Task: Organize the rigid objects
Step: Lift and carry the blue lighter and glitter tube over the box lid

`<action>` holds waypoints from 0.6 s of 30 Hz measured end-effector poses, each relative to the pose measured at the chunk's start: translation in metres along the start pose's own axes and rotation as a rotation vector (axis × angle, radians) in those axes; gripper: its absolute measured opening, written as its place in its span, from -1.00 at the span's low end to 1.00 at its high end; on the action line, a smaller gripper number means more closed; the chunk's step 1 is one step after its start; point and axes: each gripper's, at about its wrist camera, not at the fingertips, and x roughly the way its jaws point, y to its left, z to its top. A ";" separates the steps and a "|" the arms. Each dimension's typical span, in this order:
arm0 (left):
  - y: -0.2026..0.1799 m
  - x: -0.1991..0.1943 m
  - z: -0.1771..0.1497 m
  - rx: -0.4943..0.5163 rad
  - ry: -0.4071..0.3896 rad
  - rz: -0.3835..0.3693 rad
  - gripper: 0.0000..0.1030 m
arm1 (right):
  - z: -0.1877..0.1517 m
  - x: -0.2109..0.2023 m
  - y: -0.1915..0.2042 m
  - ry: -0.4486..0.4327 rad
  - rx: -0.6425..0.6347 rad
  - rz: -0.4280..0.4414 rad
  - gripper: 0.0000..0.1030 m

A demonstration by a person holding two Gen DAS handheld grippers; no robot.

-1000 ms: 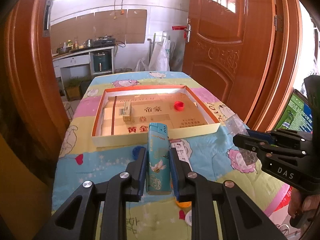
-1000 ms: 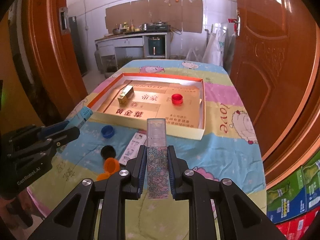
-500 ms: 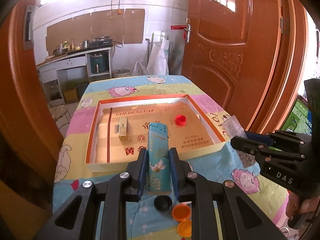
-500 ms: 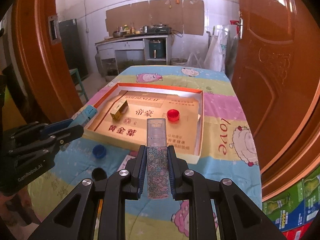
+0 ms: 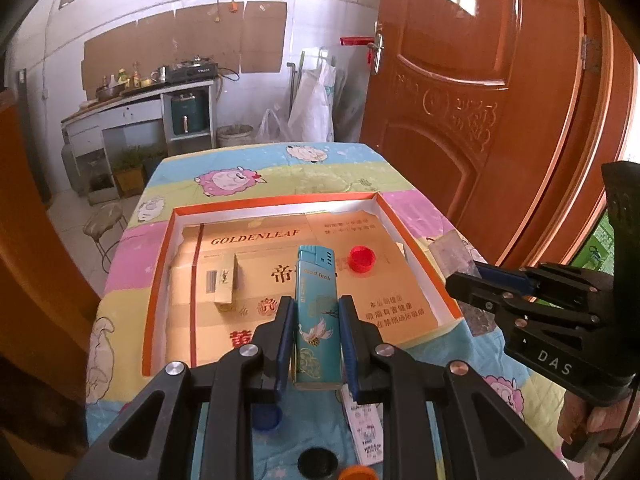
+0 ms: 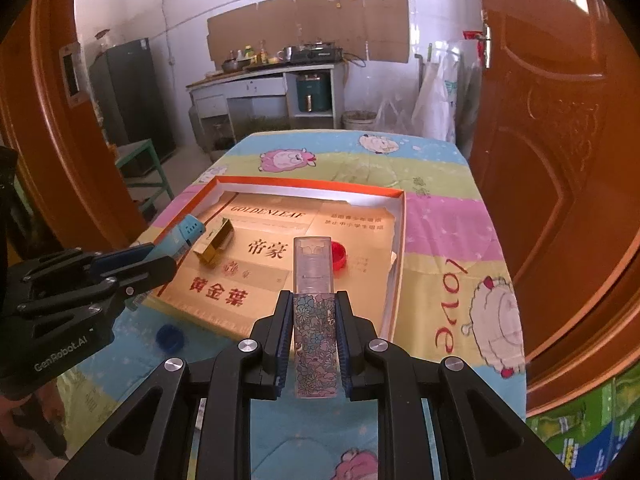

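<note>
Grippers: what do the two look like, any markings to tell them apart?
Both are matte black angular frames with triangular cut-outs, silver round bolt heads and blue pads inside the fingers. The left gripper shows white "GenRobot.AI" lettering on its side in the right wrist view; the right gripper shows "DAS" in the left wrist view. No cables visible.

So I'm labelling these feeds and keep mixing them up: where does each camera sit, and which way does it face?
Left wrist view: sits on the left tongs, looking down along them over the teal lighter they clamp, toward the orange-rimmed tray; the right tongs show at right.
Right wrist view: sits on the right tongs, looking over their clamped floral lighter; the left tongs show at left.
Both share the tray, its red cap and gold box.
</note>
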 end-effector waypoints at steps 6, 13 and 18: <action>0.001 0.017 0.011 0.012 0.026 0.002 -0.56 | 0.015 0.020 -0.012 0.018 -0.030 -0.015 -0.61; 0.006 0.035 0.022 0.000 0.039 0.008 -0.56 | 0.027 0.040 -0.021 0.040 -0.048 -0.003 -0.61; 0.007 0.044 0.030 0.003 0.038 0.024 -0.56 | 0.037 0.054 -0.028 0.060 -0.017 0.060 -0.61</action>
